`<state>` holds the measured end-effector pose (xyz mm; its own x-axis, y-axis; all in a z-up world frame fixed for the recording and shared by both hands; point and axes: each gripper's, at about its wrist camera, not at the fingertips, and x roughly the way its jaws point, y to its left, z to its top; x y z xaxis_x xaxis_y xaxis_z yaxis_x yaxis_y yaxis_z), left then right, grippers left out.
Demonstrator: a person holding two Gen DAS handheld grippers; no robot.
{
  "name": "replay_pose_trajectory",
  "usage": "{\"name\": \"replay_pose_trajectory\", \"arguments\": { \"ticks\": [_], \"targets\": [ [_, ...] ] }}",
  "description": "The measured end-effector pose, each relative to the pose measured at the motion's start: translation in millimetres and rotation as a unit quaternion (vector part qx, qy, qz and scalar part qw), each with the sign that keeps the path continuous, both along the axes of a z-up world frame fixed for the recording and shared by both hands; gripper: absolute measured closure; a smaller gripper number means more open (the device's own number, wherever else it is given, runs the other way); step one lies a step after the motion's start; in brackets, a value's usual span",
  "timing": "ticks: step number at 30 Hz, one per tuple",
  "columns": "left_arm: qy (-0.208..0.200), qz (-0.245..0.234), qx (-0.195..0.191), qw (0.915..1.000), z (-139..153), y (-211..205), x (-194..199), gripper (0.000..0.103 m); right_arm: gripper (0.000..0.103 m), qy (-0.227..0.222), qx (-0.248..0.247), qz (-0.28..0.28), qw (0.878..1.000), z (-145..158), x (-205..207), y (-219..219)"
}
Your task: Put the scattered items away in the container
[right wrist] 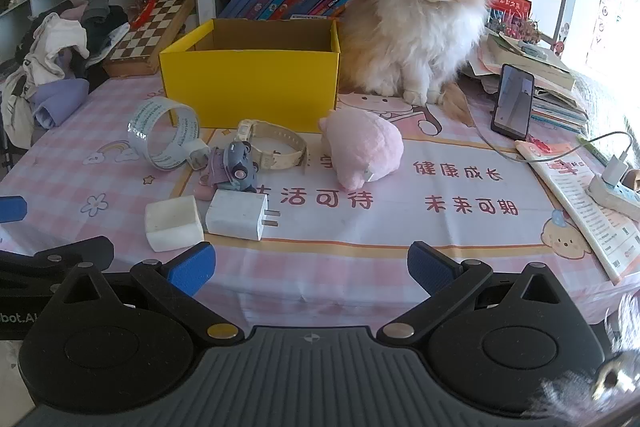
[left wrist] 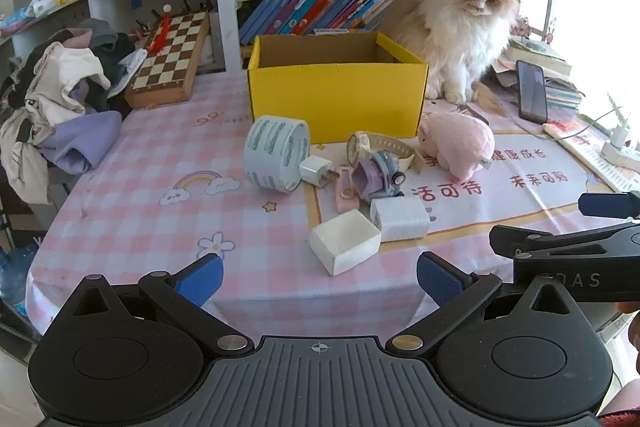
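Note:
An open yellow box (left wrist: pixel 336 95) (right wrist: pixel 252 87) stands on the pink checked tablecloth. In front of it lie a tape roll (left wrist: pixel 276 153) (right wrist: pixel 164 133), a cream watch (left wrist: pixel 380 149) (right wrist: pixel 276 143), a pink plush toy (left wrist: pixel 458 143) (right wrist: pixel 364 147), a small grey toy car (left wrist: pixel 380 177) (right wrist: pixel 238 163), a small white plug (left wrist: pixel 316 171), a white charger (left wrist: pixel 400 219) (right wrist: pixel 238 215) and a white block (left wrist: pixel 344 247) (right wrist: pixel 172 223). My left gripper (left wrist: pixel 320 279) is open and empty, near the front edge before the block. My right gripper (right wrist: pixel 312 267) is open and empty, right of the charger.
A fluffy orange and white cat (left wrist: pixel 460 23) (right wrist: pixel 420 23) sits right of the box. A phone (left wrist: pixel 532 91) (right wrist: pixel 514 103) leans on books at the right, with a power strip (right wrist: pixel 616 187) and cable. Clothes (left wrist: pixel 60 99) and a chessboard (left wrist: pixel 172 59) lie at the left.

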<state>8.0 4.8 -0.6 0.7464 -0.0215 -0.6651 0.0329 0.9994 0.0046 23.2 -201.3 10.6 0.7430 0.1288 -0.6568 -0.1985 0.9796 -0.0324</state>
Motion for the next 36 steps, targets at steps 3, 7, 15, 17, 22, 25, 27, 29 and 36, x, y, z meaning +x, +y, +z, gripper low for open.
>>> {"name": "replay_pose_trajectory", "arguments": {
  "ticks": [3,7,15,17,22,25,27,29,36],
  "targets": [
    [0.000,-0.003,-0.001,1.0000,0.1,-0.7,-0.6,0.000,0.000,-0.001,-0.002,-0.001,1.000,0.2,-0.8,0.1],
    [-0.002,-0.009,-0.001,1.0000,0.9,-1.7,-2.0,0.000,0.000,0.000,-0.001,-0.002,1.000,0.3,-0.5,-2.0],
    [0.000,-0.009,-0.008,0.9999,1.6,-1.5,-2.9,0.000,0.000,-0.001,0.001,-0.003,1.000,-0.3,0.1,-3.7],
    [-0.001,-0.009,-0.008,0.9999,1.9,-1.1,-3.5,0.000,0.000,-0.001,0.001,-0.002,1.000,-0.4,-0.1,-3.6],
    [-0.002,-0.008,-0.008,0.9999,2.2,0.0,-4.6,0.000,0.000,-0.001,0.002,-0.001,1.000,-0.5,-0.5,-2.4],
    [-0.002,-0.008,-0.009,0.9999,2.4,1.3,-4.7,0.000,0.000,-0.001,0.003,0.000,1.000,0.1,-0.8,-0.8],
    [0.000,-0.008,-0.010,0.9999,2.1,1.5,-4.5,0.000,0.000,-0.002,0.003,0.001,1.000,0.3,-1.2,-0.3],
    [0.001,-0.009,-0.012,0.9999,1.9,1.9,-4.0,0.000,0.000,-0.003,0.003,0.000,1.000,0.7,-1.5,0.2],
    [0.003,-0.013,-0.014,0.9998,1.5,2.2,-2.2,0.000,0.000,-0.004,0.002,-0.004,1.000,0.4,-1.6,-0.2]
  ]
}}
